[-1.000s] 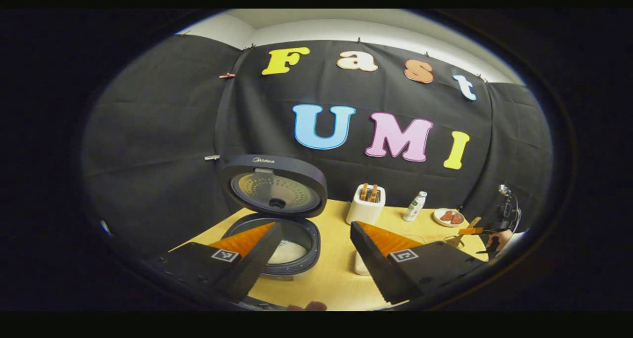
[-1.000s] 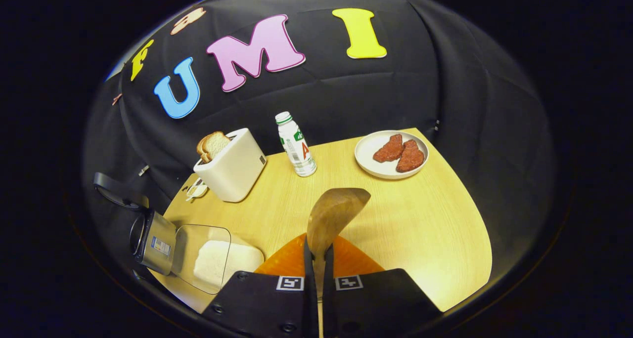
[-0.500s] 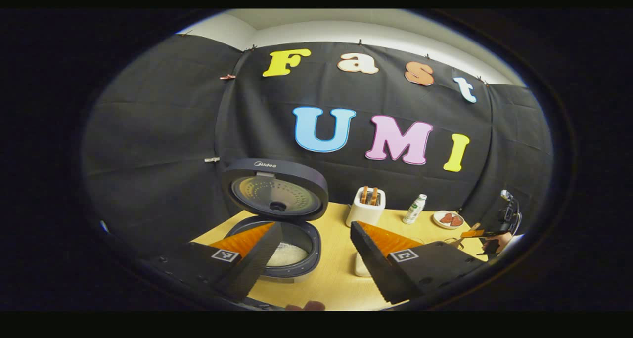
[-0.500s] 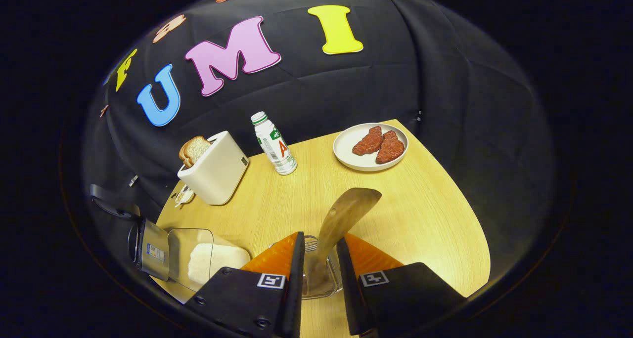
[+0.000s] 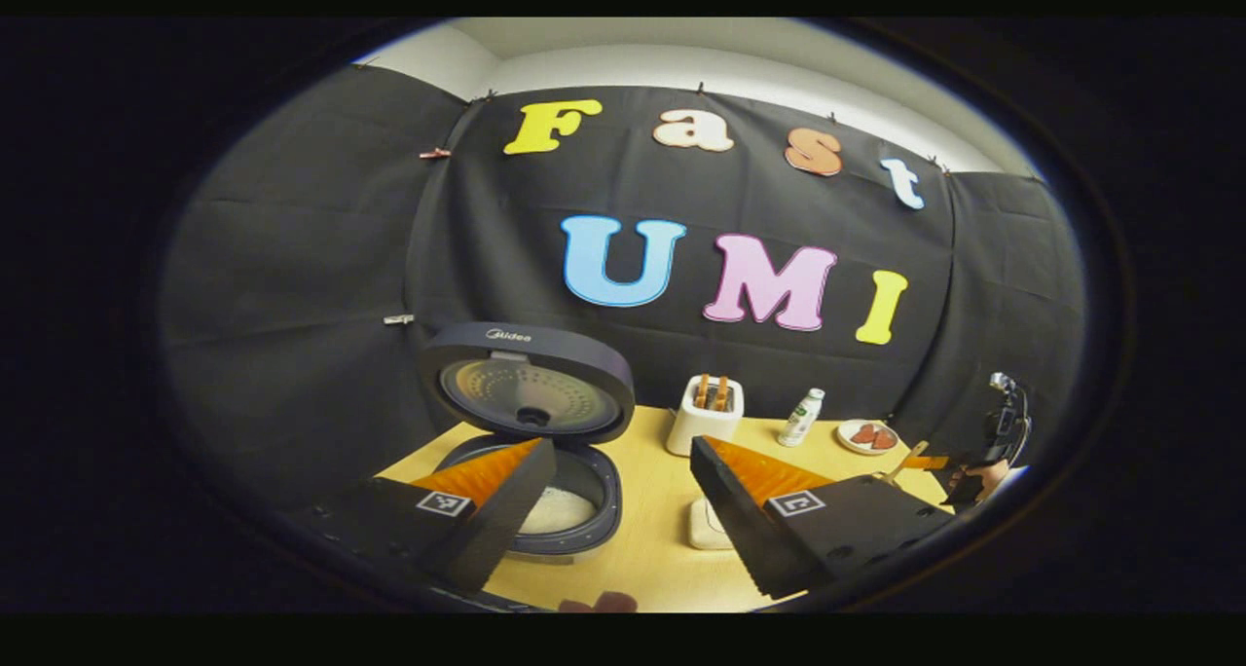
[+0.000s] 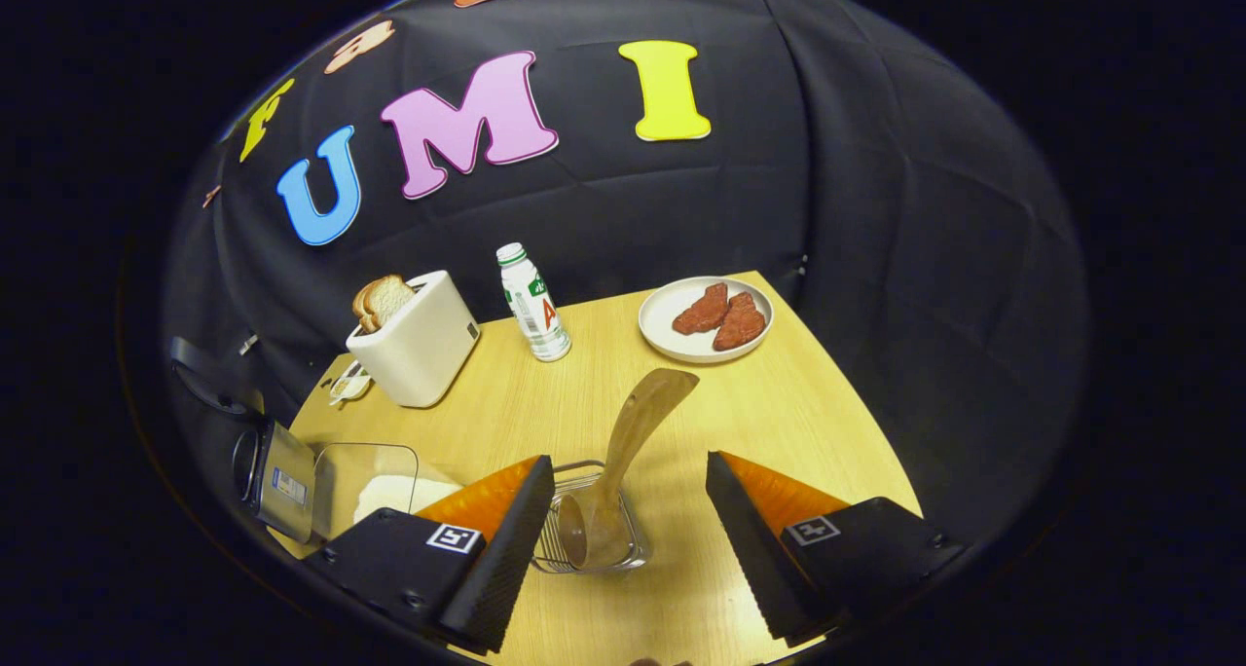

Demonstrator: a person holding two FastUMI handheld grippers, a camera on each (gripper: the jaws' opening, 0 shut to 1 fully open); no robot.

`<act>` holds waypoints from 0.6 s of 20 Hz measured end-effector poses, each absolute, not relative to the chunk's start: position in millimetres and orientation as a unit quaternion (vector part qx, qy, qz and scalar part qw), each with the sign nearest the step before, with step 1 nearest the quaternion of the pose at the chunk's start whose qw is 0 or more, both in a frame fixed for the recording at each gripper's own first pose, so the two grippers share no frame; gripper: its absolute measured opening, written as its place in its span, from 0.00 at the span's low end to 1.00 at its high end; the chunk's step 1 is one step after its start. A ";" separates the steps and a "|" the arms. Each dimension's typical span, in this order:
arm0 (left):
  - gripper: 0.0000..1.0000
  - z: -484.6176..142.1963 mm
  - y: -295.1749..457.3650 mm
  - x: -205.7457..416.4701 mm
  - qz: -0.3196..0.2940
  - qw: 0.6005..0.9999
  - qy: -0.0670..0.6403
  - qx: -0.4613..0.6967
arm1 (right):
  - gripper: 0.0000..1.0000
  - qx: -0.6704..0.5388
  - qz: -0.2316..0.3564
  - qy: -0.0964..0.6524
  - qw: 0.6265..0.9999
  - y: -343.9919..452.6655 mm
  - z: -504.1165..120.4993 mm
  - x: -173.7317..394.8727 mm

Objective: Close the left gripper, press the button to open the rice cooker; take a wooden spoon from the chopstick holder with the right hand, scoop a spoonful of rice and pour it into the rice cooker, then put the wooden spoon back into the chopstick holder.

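Note:
In the right gripper view the wooden spoon stands in the clear chopstick holder, its bowl end leaning up and to the right. My right gripper is open on either side of the holder, touching nothing. A clear box of rice sits to the left, and beyond it the rice cooker. In the left gripper view the rice cooker stands with its lid raised and white rice inside. My left gripper is open in front of it. The right gripper and the hand holding it appear far right.
On the wooden table stand a white toaster with bread, a small bottle and a plate with two red pieces. A white switch-like item lies near the cooker. A fingertip shows at the bottom edge.
My right gripper opened and let go of the wooden spoon, which now rests in the chopstick holder, and drew back slightly. The left gripper pulled back a little from the cooker.

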State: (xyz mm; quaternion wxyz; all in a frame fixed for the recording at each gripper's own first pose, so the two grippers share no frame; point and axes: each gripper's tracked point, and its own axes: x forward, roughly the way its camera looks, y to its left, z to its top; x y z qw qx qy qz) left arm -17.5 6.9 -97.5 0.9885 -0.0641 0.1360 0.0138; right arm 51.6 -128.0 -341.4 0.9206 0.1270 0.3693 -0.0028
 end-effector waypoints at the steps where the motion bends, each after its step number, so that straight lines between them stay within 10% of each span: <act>1: 0.95 -94.4 7.6 -14.9 0.012 0.989 0.133 -0.061 | 0.98 0.123 -0.005 0.362 0.924 -128.4 -333.8 49.3; 12: 0.95 -14.9 63.7 62.2 0.022 0.998 0.054 -0.022 | 0.98 0.121 0.003 0.281 0.952 -91.1 -228.8 22.2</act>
